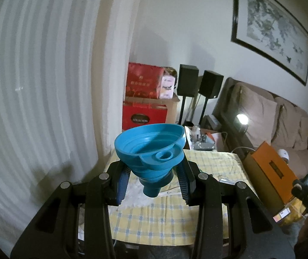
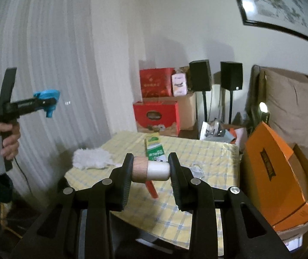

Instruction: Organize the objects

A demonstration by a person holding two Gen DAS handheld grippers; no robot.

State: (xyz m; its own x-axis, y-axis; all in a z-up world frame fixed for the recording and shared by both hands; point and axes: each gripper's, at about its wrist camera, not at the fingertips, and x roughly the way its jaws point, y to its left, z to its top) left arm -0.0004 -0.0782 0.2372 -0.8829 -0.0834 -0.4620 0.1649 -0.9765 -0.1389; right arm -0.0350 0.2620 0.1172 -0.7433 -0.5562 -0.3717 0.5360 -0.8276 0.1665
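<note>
Blue collapsible funnel: your left tool clamps it by the ribbed cone, wide mouth up and tilted, spout down, held in the air above the table.

Cylinder with wooden end and white end: your right tool grips it crosswise, one pad on each end, also clear of the table.

Table: yellow checked cloth. On it a white fluffy bundle near the left edge, an upright green and white Darlie carton behind the cylinder, a red object partly hidden below it.

Your left hand holds its tool's handle before the white curtain. Orange box stands right of the table.
</note>
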